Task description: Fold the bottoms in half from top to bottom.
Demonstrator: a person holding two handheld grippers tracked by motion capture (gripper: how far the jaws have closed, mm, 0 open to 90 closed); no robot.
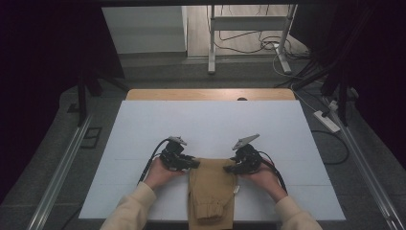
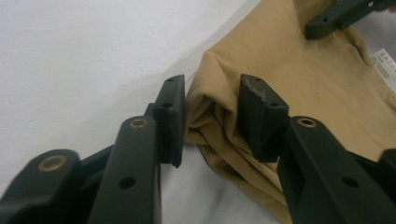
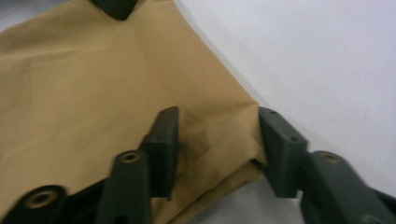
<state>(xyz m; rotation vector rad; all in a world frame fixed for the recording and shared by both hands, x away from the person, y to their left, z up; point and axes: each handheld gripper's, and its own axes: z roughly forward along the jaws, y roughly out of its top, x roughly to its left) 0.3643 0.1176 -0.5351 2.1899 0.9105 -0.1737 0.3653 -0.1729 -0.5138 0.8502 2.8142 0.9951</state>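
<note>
The left gripper [image 2: 210, 121] has its two black jaws set around a corner of the folded tan garment [image 2: 299, 93]: one pad lies against the outer edge of the bunched folds and the other presses on top of the cloth, so the corner is pinched between them with the jaws partly closed. The right gripper [image 3: 217, 149] straddles the opposite corner the same way, one pad on the upper face of the fabric and the other against its folded edge, the layers caught between them. From the high view, both grippers [image 1: 184, 162] [image 1: 239, 165] sit at the far corners of the garment [image 1: 210, 191], pointing inward at each other. The garment lies flat on the white table [image 1: 143, 129], its near end hanging over the front edge between the person's cream sleeves [image 1: 131, 206].
</note>
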